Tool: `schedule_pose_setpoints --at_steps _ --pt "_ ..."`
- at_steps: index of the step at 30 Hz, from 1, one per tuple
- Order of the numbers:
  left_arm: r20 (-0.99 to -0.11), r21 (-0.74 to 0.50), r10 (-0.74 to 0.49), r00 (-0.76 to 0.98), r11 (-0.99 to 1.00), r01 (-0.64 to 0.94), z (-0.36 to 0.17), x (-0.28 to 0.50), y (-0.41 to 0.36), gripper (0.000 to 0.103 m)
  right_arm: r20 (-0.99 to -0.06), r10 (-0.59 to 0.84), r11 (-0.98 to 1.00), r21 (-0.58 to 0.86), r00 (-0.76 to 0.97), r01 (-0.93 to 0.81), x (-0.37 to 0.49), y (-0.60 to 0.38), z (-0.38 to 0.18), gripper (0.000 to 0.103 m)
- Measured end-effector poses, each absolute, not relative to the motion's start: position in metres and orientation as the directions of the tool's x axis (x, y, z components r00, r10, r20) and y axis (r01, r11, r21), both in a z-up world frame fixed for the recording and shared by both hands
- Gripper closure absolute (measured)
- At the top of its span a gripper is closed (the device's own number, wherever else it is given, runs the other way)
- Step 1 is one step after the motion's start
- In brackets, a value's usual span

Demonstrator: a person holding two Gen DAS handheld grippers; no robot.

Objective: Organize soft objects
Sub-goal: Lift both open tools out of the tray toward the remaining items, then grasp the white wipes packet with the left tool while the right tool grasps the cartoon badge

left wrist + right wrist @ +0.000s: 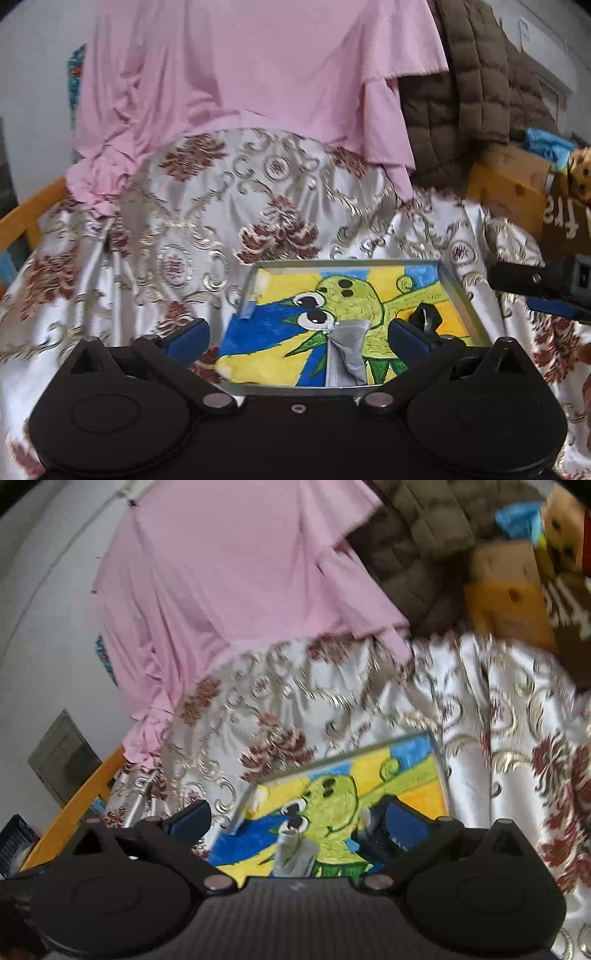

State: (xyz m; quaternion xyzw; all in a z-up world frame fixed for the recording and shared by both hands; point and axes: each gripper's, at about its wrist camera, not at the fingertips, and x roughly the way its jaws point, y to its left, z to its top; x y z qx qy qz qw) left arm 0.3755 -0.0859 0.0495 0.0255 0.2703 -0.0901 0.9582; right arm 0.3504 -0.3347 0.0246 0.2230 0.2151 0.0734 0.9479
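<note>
A metal tray (458,291) lined with a yellow, blue and green cartoon drawing lies on the patterned bedspread (192,206). A grey face mask (349,350) lies crumpled in the tray, with a small black item (424,315) beside it. My left gripper (299,334) is open, its fingers on either side of the mask just above the tray's near edge. My right gripper (295,821) is open over the same tray (441,760), and a grey tube-like thing (293,856) lies between its fingers. The right gripper's fingers also show in the left wrist view (532,280), at the right edge.
A pink cloth (240,74) hangs over the far side of the bed. A brown quilted jacket (461,96) lies at the back right. A cardboard box (517,177) with a plush toy (580,173) stands at the right. A wooden bed rail (74,812) runs along the left.
</note>
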Motion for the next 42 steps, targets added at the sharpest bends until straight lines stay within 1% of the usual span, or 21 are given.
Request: schedule_pose_setpoints --at_steps 6,11,17,26,31,34,42 --pt "-0.458 -0.032 -0.157 0.875 0.987 0.16 0.07 0.317 -0.06 0.001 -0.274 0.202 0.933 0.347 0.94 -0.099 0.296 -0.306 0.04 0.0" --pt "-0.429 -0.052 -0.161 0.889 0.987 0.154 0.076 0.265 -0.037 0.001 -0.192 0.223 0.944 0.286 0.956 -0.163 0.244 -0.28 0.039 0.0" --pt "-0.438 -0.067 -0.166 0.883 0.986 0.152 0.074 0.206 -0.005 0.001 -0.177 0.242 0.959 0.192 0.954 -0.208 0.188 -0.245 0.032 0.0" --pt "-0.472 -0.036 -0.147 0.87 0.988 0.147 0.076 0.136 0.034 0.001 -0.21 0.275 0.958 0.149 0.938 -0.247 0.133 -0.211 0.023 0.0" --pt "-0.507 -0.002 -0.119 0.854 0.991 0.136 0.079 0.111 0.052 0.001 -0.267 0.316 0.947 0.143 0.91 -0.287 0.111 -0.195 0.014 0.0" --pt "-0.532 0.009 -0.093 0.841 0.993 0.116 0.082 0.1 0.064 0.001 -0.319 0.351 0.936 0.145 0.88 -0.321 0.102 -0.183 0.003 0.0" --pt "-0.642 0.003 -0.044 0.765 0.998 0.06 0.068 0.1 0.088 0.001 -0.44 0.413 0.896 0.04 0.798 -0.442 0.086 -0.136 -0.02 0.0"
